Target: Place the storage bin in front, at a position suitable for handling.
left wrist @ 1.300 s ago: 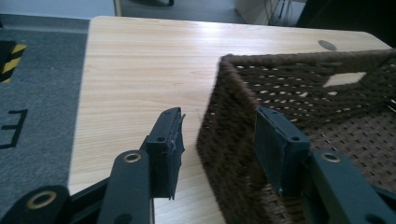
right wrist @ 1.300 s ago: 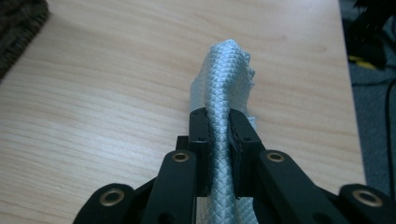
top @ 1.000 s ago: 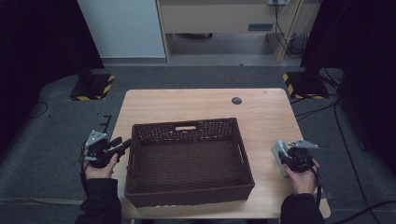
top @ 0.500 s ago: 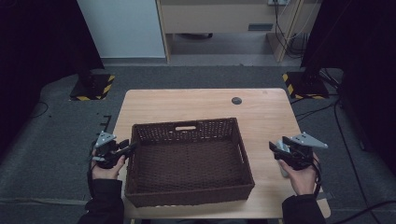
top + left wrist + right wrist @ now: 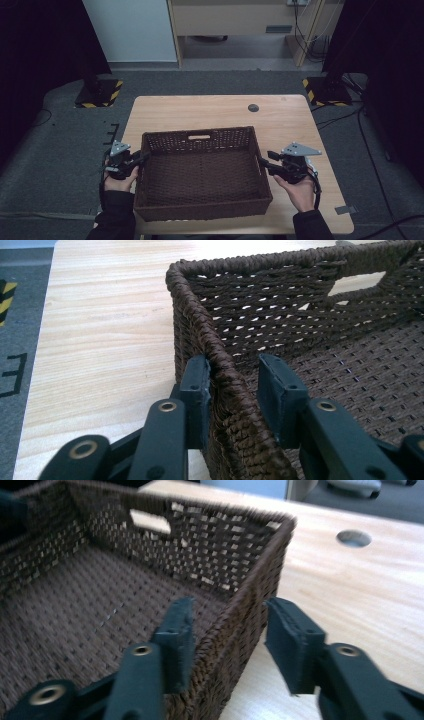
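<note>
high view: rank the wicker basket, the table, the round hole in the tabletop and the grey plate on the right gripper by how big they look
1. table, largest.
2. wicker basket, covering much of the tabletop.
3. grey plate on the right gripper; it sits above the table, nearer the camera, so it may look a little oversized.
4. round hole, smallest.

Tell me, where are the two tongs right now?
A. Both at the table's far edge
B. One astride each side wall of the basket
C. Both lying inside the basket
B: the left tongs and right tongs each straddle a basket wall, jaws open.
</note>
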Available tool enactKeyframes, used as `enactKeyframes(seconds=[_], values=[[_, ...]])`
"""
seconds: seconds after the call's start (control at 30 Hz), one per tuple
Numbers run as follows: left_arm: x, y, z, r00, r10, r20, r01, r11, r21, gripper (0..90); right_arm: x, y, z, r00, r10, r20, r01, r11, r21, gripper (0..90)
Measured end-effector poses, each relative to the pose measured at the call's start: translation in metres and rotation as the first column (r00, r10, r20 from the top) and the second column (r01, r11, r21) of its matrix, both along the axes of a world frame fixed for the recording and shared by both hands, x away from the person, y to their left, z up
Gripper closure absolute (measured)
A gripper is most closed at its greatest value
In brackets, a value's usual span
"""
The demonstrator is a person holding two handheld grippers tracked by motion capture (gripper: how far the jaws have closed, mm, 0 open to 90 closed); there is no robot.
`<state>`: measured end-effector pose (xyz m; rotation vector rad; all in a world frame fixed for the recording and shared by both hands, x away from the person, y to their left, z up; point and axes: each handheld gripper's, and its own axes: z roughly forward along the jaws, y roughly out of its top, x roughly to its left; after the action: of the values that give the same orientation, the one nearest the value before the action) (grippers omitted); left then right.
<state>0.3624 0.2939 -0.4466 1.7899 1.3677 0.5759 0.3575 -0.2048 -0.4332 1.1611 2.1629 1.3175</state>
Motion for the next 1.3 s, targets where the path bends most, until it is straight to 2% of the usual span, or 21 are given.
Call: enactKeyframes(seconds=[0.07, 0.13, 0.23, 0.4, 0.5, 0.57, 0.6, 0.7, 0.87, 0.93, 1.07, 1.13, 1.3], values=[[0.004, -0.001, 0.0, 1.0, -0.005, -0.003, 0.005, 0.9999, -0.013, 65.8, 0.002, 0.003, -0.004, 0.9999, 0.009, -0.011, -0.009, 1.0, -0.013, 66.2], [0.008, -0.003, -0.001, 0.9999, -0.01, -0.005, 0.01, 0.9997, -0.023, 66.0, 0.004, 0.005, -0.007, 0.9997, 0.016, -0.016, -0.016, 1.0, -0.007, 70.2], [0.014, -0.008, 0.0, 0.9999, -0.016, -0.005, 0.015, 0.9997, -0.021, 66.0, 0.007, 0.004, -0.007, 0.9999, -0.012, 0.0, 0.012, 1.0, -0.028, 71.4], [0.028, -0.016, 0.0, 0.9996, -0.029, -0.001, 0.029, 0.9996, -0.003, 65.5, 0.011, -0.001, -0.01, 0.9978, -0.064, 0.018, 0.064, 0.998, -0.012, 72.3], [0.027, -0.014, 0.0, 0.9993, -0.036, 0.006, 0.036, 0.9993, -0.002, 62.5, 0.011, -0.001, -0.01, 0.9974, -0.07, 0.02, 0.07, 0.997, -0.012, 71.8], [0.025, -0.011, 0.001, 0.9995, -0.033, -0.001, 0.032, 0.9993, -0.018, 55.1, 0.01, -0.001, -0.009, 0.9973, -0.069, 0.025, 0.07, 0.997, -0.013, 67.4], [0.023, -0.01, 0.001, 0.9994, -0.033, 0.006, 0.033, 0.9992, -0.023, 54.1, 0.009, -0.001, -0.008, 0.9972, -0.067, 0.031, 0.068, 0.998, -0.015, 65.7], [0.014, -0.009, 0.004, 0.9989, -0.036, 0.029, 0.036, 0.9993, 0.007, 52.7, 0.006, -0.002, -0.006, 0.9977, -0.058, 0.036, 0.058, 0.998, -0.007, 63.7], [-0.001, -0.008, 0.004, 0.9976, -0.057, 0.039, 0.057, 0.9983, -0.013, 49.5, 0.004, -0.004, -0.009, 0.9988, -0.047, 0.013, 0.048, 0.999, -0.024, 62.9], [-0.005, -0.008, 0.001, 0.9972, -0.07, 0.026, 0.071, 0.997, -0.031, 49.5, 0.004, -0.003, -0.01, 0.9989, -0.046, 0.005, 0.046, 0.999, -0.019, 62.9], [-0.003, -0.013, -0.004, 0.9967, -0.082, 0.003, 0.082, 0.9967, -0.001, 52.5, 0.004, -0.001, -0.011, 0.9992, -0.041, -0.001, 0.041, 0.999, -0.028, 63.0], [-0.002, -0.013, -0.005, 0.9969, -0.079, 0.0, 0.079, 0.9969, -0.005, 53.6, 0.004, 0.0, -0.012, 0.9992, -0.04, 0.004, 0.04, 0.998, -0.039, 62.9], [-0.001, -0.014, -0.007, 0.9969, -0.079, 0.001, 0.079, 0.9969, 0.009, 59.1, 0.004, -0.001, -0.013, 0.999, -0.044, 0.002, 0.044, 0.999, -0.028, 63.5]])
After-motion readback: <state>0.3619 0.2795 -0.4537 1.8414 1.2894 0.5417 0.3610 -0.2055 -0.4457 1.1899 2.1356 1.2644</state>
